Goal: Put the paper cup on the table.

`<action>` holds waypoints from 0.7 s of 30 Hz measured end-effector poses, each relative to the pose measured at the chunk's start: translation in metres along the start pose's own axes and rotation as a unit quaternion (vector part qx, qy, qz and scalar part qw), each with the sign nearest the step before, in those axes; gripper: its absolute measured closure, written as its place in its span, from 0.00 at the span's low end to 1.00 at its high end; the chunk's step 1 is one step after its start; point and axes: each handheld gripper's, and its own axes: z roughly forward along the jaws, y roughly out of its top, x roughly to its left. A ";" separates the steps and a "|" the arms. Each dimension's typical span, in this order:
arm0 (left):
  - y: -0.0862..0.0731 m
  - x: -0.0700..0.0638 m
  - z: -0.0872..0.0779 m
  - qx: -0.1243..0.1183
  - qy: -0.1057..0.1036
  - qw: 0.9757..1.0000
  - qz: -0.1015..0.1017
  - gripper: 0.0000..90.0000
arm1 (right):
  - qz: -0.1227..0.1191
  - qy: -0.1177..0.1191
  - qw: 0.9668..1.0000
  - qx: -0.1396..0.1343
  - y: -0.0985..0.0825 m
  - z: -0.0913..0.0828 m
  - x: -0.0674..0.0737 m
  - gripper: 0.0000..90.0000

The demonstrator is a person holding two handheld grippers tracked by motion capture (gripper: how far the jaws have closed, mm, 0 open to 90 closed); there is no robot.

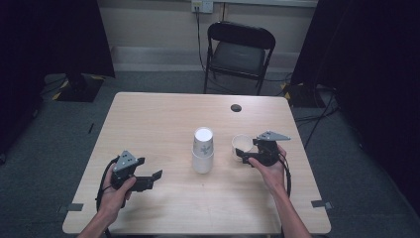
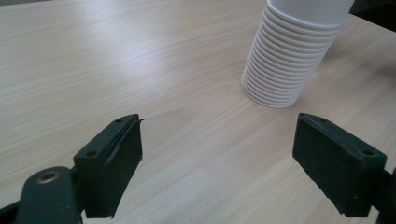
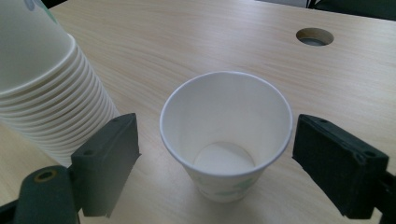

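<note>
A stack of white paper cups (image 1: 203,149) stands upside down at the middle of the wooden table (image 1: 148,119). Its ribbed rims (image 2: 285,65) show in the left gripper view and again, as the stack's side (image 3: 46,93), in the right gripper view. A single white paper cup (image 1: 241,145) stands upright to the right of the stack, empty inside (image 3: 226,140). My right gripper (image 1: 245,154) is open; the single cup stands between its jaws and they do not touch it. My left gripper (image 1: 157,177) is open at the near left, facing the stack, with nothing between its fingers.
A round cable hole (image 1: 236,107) sits in the table at the far right. A black folding chair (image 1: 237,52) stands behind the table. Dark curtains hang at both sides, with cables on the floor (image 1: 317,116) at the right.
</note>
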 end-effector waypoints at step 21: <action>-0.002 0.005 -0.003 0.006 0.013 1.000 -0.001 0.18 | 0.022 -0.026 0.999 0.013 -0.042 -0.065 0.014 0.17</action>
